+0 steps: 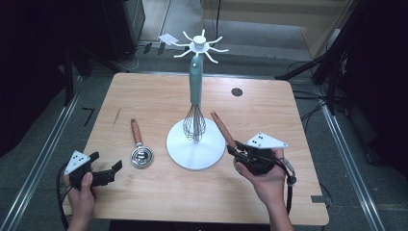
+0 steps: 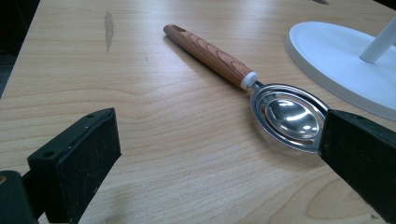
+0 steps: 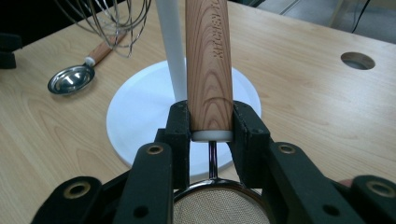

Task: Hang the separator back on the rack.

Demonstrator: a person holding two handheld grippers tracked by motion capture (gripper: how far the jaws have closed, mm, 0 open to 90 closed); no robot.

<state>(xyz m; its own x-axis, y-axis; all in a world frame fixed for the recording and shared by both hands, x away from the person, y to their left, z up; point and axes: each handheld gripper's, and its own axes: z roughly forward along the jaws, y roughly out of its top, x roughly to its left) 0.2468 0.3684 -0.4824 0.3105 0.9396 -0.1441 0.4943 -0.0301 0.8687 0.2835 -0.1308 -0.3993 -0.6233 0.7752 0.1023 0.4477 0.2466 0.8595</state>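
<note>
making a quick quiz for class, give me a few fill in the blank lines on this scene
The right gripper is shut on the wooden handle of a mesh ____.
A whisk hangs from the white ____.
The left gripper has its jaws ____.
The egg separator lies flat on the ____.

Missing words: strainer; stand; open; table

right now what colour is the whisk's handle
Teal, or a muted blue-green; the whisk hangs from the white stand, best seen in the high view.
</note>
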